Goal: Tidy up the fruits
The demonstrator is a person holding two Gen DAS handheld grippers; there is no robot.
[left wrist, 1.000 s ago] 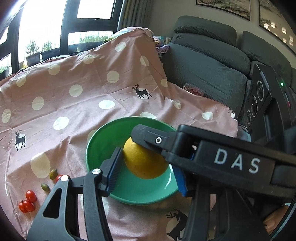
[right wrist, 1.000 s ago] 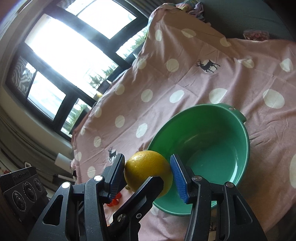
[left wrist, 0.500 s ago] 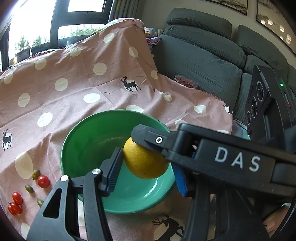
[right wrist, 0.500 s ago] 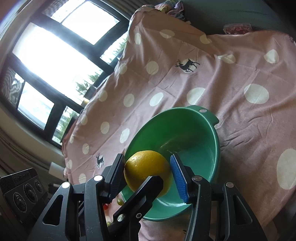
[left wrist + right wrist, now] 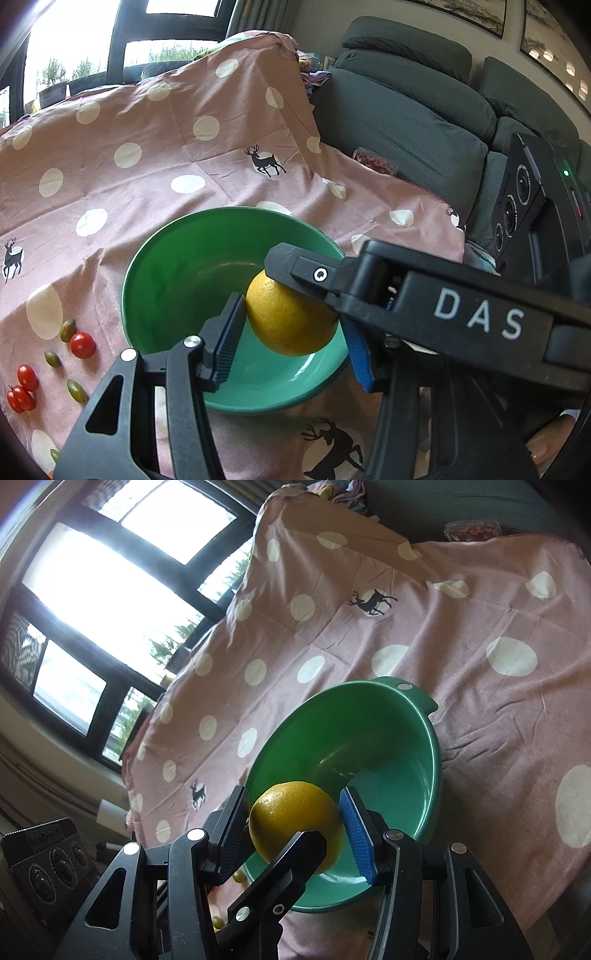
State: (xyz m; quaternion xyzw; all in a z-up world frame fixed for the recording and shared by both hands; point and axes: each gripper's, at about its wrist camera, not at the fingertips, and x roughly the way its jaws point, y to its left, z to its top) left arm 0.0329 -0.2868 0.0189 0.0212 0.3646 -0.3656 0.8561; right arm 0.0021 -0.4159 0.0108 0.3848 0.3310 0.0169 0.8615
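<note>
lower now, both grippers (image 5: 291, 336) (image 5: 295, 827) clamp the orange (image 5: 290, 319) over the green bowl (image 5: 162, 258); tomatoes (image 5: 82, 344) beside

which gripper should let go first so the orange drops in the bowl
Probably the left. Both the left gripper and right gripper pinch the orange over the green bowl; the left is nearest the cherry tomatoes for the next pick.
</note>
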